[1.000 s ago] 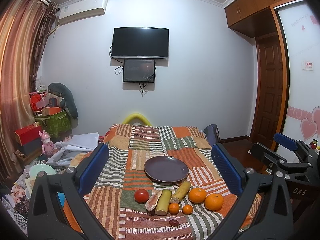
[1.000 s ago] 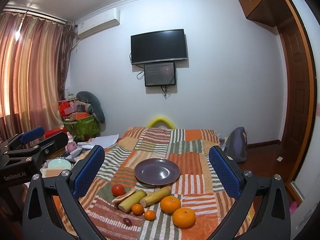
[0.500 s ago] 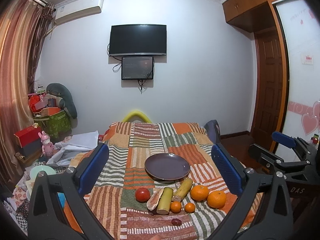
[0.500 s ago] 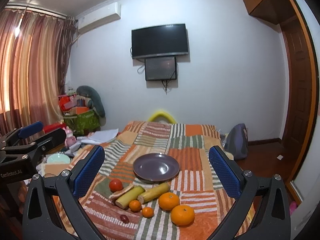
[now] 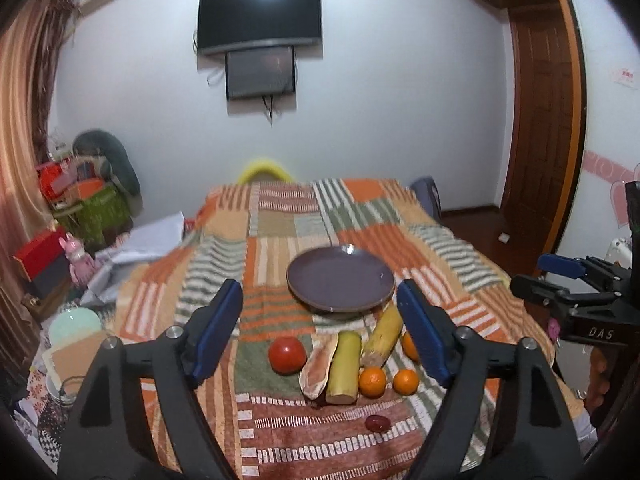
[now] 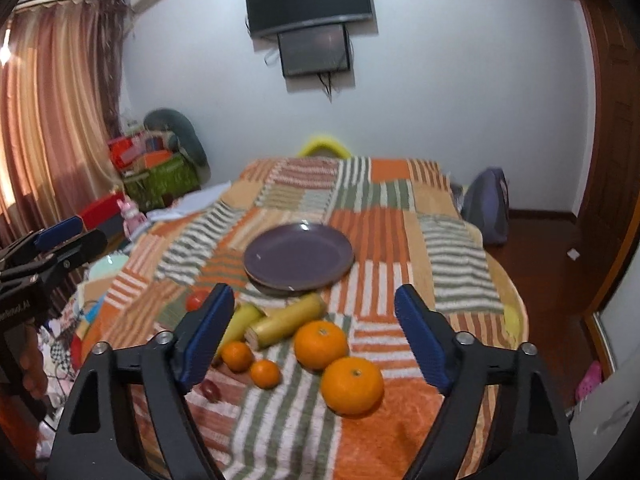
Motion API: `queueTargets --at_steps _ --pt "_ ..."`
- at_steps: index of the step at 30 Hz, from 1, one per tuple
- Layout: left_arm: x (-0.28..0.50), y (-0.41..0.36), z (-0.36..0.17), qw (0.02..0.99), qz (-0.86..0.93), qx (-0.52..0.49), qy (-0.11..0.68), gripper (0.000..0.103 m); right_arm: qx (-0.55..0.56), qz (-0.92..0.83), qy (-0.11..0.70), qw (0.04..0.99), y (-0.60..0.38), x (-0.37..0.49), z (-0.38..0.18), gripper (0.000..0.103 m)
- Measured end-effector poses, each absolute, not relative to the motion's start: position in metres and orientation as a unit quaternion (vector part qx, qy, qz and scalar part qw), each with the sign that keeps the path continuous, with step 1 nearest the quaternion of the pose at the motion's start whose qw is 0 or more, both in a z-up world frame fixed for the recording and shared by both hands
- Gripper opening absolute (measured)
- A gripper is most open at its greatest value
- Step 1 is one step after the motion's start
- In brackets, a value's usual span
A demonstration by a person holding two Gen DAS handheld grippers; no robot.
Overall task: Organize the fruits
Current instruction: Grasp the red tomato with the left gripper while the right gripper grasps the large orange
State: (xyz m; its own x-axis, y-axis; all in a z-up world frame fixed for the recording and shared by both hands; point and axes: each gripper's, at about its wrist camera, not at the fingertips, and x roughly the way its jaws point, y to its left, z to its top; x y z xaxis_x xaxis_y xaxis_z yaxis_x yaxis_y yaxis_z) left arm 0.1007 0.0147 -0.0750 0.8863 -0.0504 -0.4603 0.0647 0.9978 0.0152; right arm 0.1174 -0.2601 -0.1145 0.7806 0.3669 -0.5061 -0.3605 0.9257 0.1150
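Covering the table is one striped patchwork cloth [image 5: 280, 236], and everything for the task sits on it. Two grippers hang above its near end: the left gripper [image 5: 320, 332] has just been narrowing its jaws, yet they stand apart with nothing pinched, only fruit on the cloth showing through the gap; the right gripper [image 6: 314, 336] has likewise just been narrowing, its blue pads still spread and touching no fruit. One purple plate [image 6: 299, 255] lies bare near the middle, beyond the fruit row. Just in front of it lie two yellow-green cane sticks [image 5: 383, 334], side by side and angled toward the plate, the left one touching one pale peeled piece [image 5: 317, 368]. Two big oranges [image 6: 352, 385] sit near each other at the right end of the row, closest to the right gripper. One tomato [image 5: 287, 354] rests at the left end, just beside the peeled piece. Two small oranges [image 5: 372, 381] sit side by side in front of the sticks. One dark red date [image 5: 377, 423] lies alone, nearest the cameras.
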Motion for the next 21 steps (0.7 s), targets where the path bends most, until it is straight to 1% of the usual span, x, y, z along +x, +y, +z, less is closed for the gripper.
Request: queueTargets --at_steps 1,3,4,7,9,16,21 --pt "0.109 0.016 -0.081 0.968 -0.033 0.012 0.249 0.074 0.003 0.19 0.276 0.942 -0.261 0.12 -0.119 0.073" --pt "0.123 0.023 -0.093 0.96 -0.042 -0.001 0.276 0.066 -0.002 0.186 0.292 0.938 -0.262 0.125 -0.127 0.066" --pt "0.13 0.026 -0.1 0.956 -0.046 -0.009 0.289 0.062 -0.002 0.185 0.301 0.936 -0.263 0.128 -0.131 0.065" --pt "0.151 0.034 -0.121 0.943 -0.049 -0.025 0.33 0.054 -0.005 0.185 0.326 0.927 -0.265 0.137 -0.146 0.063" --pt "0.16 0.038 -0.134 0.934 -0.052 -0.032 0.352 0.052 -0.008 0.185 0.341 0.922 -0.266 0.143 -0.156 0.063" --pt "0.183 0.047 -0.184 0.908 -0.046 -0.035 0.416 0.051 0.004 0.183 0.397 0.899 -0.272 0.154 -0.192 0.063" --pt "0.194 0.052 -0.206 0.895 -0.038 -0.028 0.444 0.051 0.009 0.183 0.424 0.887 -0.273 0.161 -0.211 0.064"
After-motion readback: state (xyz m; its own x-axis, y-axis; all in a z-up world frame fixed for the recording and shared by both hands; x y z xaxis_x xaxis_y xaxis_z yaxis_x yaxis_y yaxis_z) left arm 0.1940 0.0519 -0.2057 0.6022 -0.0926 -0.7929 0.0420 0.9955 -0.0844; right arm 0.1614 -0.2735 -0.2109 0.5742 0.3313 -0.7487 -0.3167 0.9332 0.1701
